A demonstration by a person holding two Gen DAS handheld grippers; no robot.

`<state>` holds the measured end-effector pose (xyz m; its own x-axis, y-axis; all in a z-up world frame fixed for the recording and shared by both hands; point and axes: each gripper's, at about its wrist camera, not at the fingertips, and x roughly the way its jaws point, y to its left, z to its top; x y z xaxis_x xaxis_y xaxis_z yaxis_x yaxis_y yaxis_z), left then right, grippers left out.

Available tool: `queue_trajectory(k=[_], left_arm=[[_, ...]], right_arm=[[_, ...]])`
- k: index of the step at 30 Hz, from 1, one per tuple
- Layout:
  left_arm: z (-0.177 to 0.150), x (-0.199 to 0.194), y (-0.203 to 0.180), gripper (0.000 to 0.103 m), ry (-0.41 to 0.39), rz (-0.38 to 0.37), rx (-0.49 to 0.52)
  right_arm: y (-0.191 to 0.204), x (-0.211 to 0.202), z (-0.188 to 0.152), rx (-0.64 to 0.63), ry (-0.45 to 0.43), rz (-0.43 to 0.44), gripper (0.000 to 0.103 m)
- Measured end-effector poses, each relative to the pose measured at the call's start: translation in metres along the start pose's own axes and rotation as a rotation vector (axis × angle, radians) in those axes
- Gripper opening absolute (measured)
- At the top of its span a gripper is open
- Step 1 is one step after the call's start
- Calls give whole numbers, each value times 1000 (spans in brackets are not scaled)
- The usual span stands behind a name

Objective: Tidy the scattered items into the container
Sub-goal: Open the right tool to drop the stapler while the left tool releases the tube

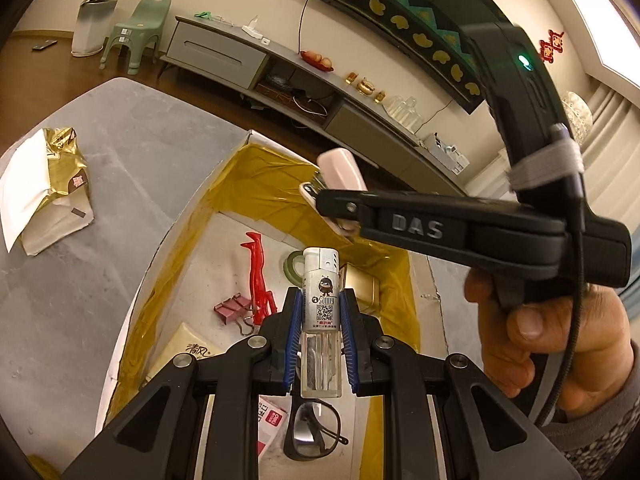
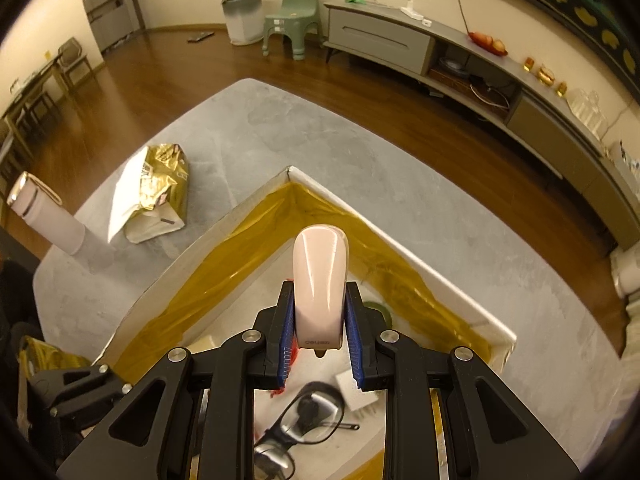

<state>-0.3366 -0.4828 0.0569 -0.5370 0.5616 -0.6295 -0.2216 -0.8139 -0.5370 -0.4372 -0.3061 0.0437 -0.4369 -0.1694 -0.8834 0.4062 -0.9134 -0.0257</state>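
Gold-lined box [image 1: 256,184] sits on the grey table [image 1: 120,152], with eyeglasses [image 1: 314,432], red figure [image 1: 258,276] and pink binder clips [image 1: 234,308] inside. Above it, the right gripper [image 2: 319,312] clamps a pink stapler [image 2: 320,284], apparently, and the left gripper [image 1: 320,320] clasps a lighter [image 1: 321,312].

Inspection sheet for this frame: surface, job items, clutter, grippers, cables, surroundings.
Surface: grey table.
Job's things: gold-lined box holds eyeglasses, red figure, pink binder clips, tape roll.
Clutter: gold bag and pink bottle outside the box.
Grippers: left gripper shut on lighter; right gripper shut on pink stapler; both over the box.
Cables: black cable on right handle.
Surroundings: TV console, green stool.
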Motion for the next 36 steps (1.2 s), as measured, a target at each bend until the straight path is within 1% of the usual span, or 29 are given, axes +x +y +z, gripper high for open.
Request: queue_trajectory(k=[2, 3, 4, 5, 6, 8, 10, 14, 18, 23, 26, 32, 36], left_arm=[[0, 3, -1, 20, 7, 13, 4], [1, 4, 0, 25, 11, 14, -5], [1, 5, 2, 39, 15, 9, -20], [1, 5, 4, 45, 17, 7, -35], [0, 4, 7, 47, 14, 6, -50], [0, -1, 11, 47, 1, 4, -64], [0, -8, 15, 47, -26, 11, -80], [0, -23, 22, 47, -81, 2, -117], [0, -27, 27, 47, -82, -11, -118], [2, -19, 19, 47, -60, -16, -75], [1, -21, 12, 49, -61, 5, -38], [-1, -27, -4, 49, -76, 60, 33], [-5, -33, -12, 51, -79, 74, 65]], right_arm=[[3, 7, 4, -25, 3, -16, 25], [4, 11, 4, -45, 4, -26, 26], [6, 15, 5, -64, 6, -38, 28], [7, 18, 5, -74, 3, -50, 32], [7, 19, 4, -72, -5, -58, 40], [5, 19, 1, -62, -15, -44, 41], [1, 18, -2, -48, -21, -38, 41], [-11, 18, -8, -4, -17, -27, 41], [-24, 17, -14, 45, -6, -4, 41], [-31, 10, -22, 71, -2, 7, 41], [-28, 3, -30, 57, -1, 4, 41], [-21, -16, -51, -1, -3, -25, 41], [-23, -28, -66, -11, -1, -39, 42]])
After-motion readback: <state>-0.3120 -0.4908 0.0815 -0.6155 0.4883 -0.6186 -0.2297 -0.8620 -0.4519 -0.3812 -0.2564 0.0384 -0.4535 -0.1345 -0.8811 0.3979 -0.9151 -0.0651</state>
